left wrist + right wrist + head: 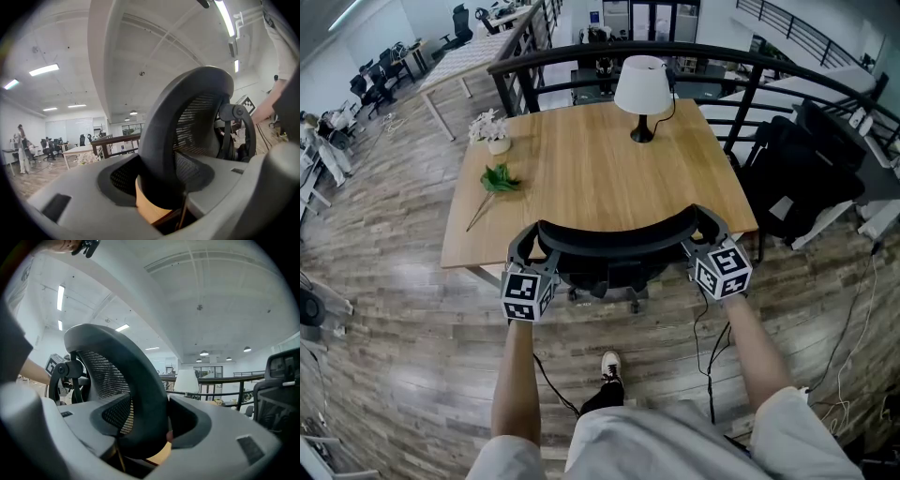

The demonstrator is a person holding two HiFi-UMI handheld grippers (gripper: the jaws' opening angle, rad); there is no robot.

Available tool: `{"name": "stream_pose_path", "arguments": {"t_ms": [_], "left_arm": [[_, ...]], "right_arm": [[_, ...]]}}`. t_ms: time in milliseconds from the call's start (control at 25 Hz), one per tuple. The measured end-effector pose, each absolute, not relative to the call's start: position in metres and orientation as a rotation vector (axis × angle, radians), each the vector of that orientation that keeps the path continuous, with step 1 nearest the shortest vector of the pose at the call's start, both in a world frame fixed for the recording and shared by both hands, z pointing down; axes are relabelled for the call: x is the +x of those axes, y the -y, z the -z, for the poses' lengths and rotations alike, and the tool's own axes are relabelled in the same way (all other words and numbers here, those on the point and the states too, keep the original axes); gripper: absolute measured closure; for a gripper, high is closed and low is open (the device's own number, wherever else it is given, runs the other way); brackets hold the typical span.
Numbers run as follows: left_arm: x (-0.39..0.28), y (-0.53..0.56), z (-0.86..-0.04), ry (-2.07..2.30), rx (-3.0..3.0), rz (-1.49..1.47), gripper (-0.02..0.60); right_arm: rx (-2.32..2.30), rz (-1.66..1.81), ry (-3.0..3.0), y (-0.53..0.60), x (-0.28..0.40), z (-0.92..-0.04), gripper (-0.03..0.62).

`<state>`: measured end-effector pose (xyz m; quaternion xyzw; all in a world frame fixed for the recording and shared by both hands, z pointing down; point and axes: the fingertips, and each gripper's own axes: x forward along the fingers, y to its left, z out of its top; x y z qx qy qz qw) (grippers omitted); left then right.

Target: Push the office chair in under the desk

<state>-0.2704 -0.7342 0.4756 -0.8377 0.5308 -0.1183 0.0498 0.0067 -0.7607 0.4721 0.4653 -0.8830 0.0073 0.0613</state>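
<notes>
My left gripper (529,253) is clamped on the left end of the backrest (614,242), its jaws set wide with the thick dark rim filling the gap between them. The office chair (605,272) stands at the near edge of the desk (581,178), squarely in front of me, with its back rising just past that edge. My right gripper (706,236) pinches the right end of the same rim in the same way.

I judge this to be the push itself, with both ends in hand and the chair close in. How much travel is left I cannot tell, since the seat is hidden under the backrest. The next move calls for an even shove from both sides, so the chair rolls straight and doesn't swing — and for easing off before the back meets the desk edge.

The left gripper view shows the rim seated between my jaws and the mesh behind it, which the head view is too far off to show. Only the head view gives the whole desk — flower pot (493,132), green sprig (500,179) and lamp (642,89). The right gripper view catches just the lamp shade beyond the rim.
</notes>
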Motion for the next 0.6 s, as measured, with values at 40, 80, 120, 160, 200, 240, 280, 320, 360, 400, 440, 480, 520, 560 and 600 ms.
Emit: {"name": "stream_pose_path", "arguments": {"t_ms": [40, 80, 120, 160, 200, 240, 280, 320, 360, 400, 440, 480, 520, 560, 600], "left_arm": [[-0.2704, 0.7336, -0.4755, -1.617, -2.55, 0.359, 0.316], [-0.2707, 0.7326, -0.4752, -1.617, -2.548, 0.358, 0.316], [-0.271, 0.7316, -0.4749, -1.619, -2.543, 0.357, 0.316], [-0.2713, 0.731, -0.4744, -1.62, -2.537, 0.356, 0.316], [-0.2714, 0.7312, -0.4738, -1.621, -2.533, 0.355, 0.316], [-0.2714, 0.7321, -0.4731, -1.621, -2.531, 0.354, 0.316], [-0.2714, 0.7334, -0.4725, -1.62, -2.534, 0.356, 0.316], [-0.2714, 0.7349, -0.472, -1.618, -2.542, 0.358, 0.316], [-0.2709, 0.7364, -0.4717, -1.615, -2.553, 0.359, 0.316], [-0.2699, 0.7372, -0.4718, -1.613, -2.566, 0.356, 0.316], [-0.2688, 0.7369, -0.4722, -1.611, -2.58, 0.349, 0.316], [-0.268, 0.7354, -0.4727, -1.607, -2.597, 0.341, 0.316], [-0.2676, 0.7332, -0.4732, -1.597, -2.615, 0.336, 0.316], [-0.2673, 0.7311, -0.4734, -1.581, -2.632, 0.336, 0.317], [-0.2671, 0.7296, -0.4736, -1.566, -2.644, 0.346, 0.301]], "right_arm": [[1.411, -0.018, 2.67, 0.76, 0.0067, -0.4723, 0.329], [1.415, -0.013, 2.67, 0.7593, 0.0067, -0.4722, 0.329], [1.417, -0.005, 2.67, 0.7588, 0.0065, -0.4717, 0.329], [1.418, 0.001, 2.671, 0.7585, 0.0064, -0.4708, 0.329], [1.416, 0.002, 2.674, 0.7586, 0.0063, -0.4699, 0.329], [1.41, -0.004, 2.679, 0.7592, 0.0062, -0.4692, 0.329], [1.401, -0.022, 2.686, 0.7601, 0.0061, -0.4689, 0.33], [1.389, -0.051, 2.696, 0.7611, 0.0064, -0.4689, 0.33], [1.375, -0.085, 2.707, 0.762, 0.0073, -0.469, 0.332], [1.36, -0.12, 2.717, 0.7625, 0.0088, -0.4691, 0.333], [1.346, -0.147, 2.723, 0.7623, 0.0104, -0.4693, 0.333], [1.334, -0.16, 2.721, 0.7615, 0.0116, -0.47, 0.335], [1.329, -0.157, 2.708, 0.7605, 0.0125, -0.4712, 0.333], [1.331, -0.143, 2.687, 0.7595, 0.0134, -0.4724, 0.321], [1.338, -0.129, 2.667, 0.7582, 0.0151, -0.4729, 0.321]]}}
